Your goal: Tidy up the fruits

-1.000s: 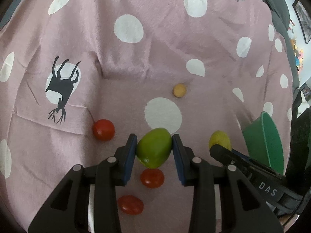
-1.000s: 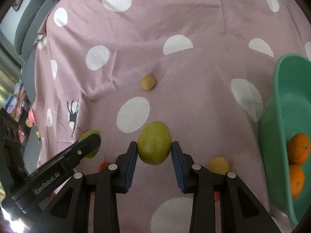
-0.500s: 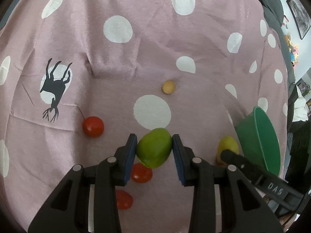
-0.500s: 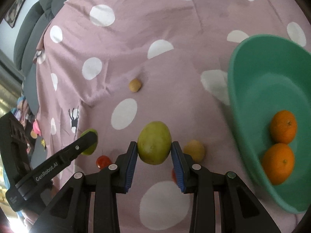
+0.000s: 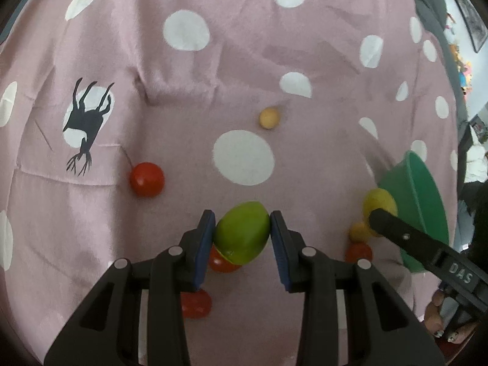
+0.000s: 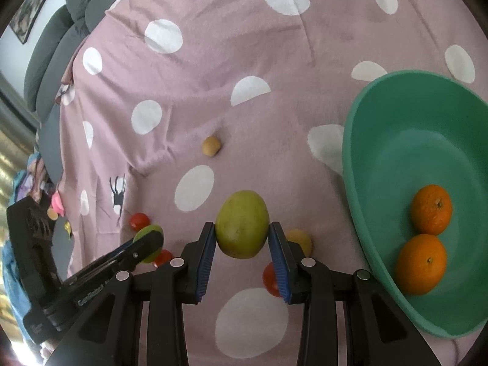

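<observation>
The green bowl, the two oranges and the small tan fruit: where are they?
Green bowl (image 6: pixel 396 158): right wrist view, bare inner wall.
Oranges (image 6: pixel 431 209): right wrist view, upper orange's middle.
Small tan fruit (image 5: pixel 269 118): left wrist view, its middle.

Red tomato half hidden behind green mango; second tomato behind right fingers.

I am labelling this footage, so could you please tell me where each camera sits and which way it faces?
Left wrist: rides the left tool, looking down along its fingers at the bright green oval fruit it clamps above the pink polka-dot cloth; the right tool's black finger shows at right.
Right wrist: rides the right tool, facing down at its yellow-green mango, with the teal plastic bowl at right; the left tool shows at lower left.
Shared: the cloth, the bowl, the small tan round fruit and each other's fruit.
</observation>
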Action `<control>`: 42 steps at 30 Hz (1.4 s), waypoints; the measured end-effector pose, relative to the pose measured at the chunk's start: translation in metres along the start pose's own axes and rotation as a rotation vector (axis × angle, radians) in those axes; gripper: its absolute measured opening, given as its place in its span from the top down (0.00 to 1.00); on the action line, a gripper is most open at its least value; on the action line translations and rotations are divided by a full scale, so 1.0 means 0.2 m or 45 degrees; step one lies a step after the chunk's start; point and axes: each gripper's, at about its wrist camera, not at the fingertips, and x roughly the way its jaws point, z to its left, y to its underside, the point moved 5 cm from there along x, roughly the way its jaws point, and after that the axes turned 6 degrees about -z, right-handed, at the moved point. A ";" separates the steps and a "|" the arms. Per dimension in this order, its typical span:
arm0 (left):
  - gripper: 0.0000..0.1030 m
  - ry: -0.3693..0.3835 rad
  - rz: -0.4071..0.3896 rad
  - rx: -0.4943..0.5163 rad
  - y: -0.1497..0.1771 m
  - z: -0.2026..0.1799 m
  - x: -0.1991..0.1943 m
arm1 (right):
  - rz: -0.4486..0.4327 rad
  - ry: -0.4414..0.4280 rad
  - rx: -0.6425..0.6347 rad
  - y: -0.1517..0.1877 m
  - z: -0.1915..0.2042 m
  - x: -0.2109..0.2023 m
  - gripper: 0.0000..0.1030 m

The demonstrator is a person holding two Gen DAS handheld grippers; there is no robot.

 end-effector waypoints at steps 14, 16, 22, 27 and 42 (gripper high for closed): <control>0.70 -0.010 0.029 0.039 0.02 -0.03 0.06 | 0.008 -0.006 -0.021 0.00 0.01 0.02 0.64; 0.70 0.007 0.023 0.039 0.02 -0.03 0.05 | 0.010 -0.005 -0.015 0.01 0.01 0.02 0.64; 0.70 0.011 0.006 0.007 0.00 -0.01 0.01 | 0.015 -0.022 -0.006 0.01 0.01 0.01 0.64; 0.67 0.022 -0.016 -0.033 -0.03 0.04 -0.05 | 0.025 -0.029 -0.002 0.02 0.00 0.03 0.64; 0.42 -0.159 -0.119 -0.003 -0.40 0.14 0.02 | 0.055 -0.005 -0.034 0.05 0.03 0.08 0.64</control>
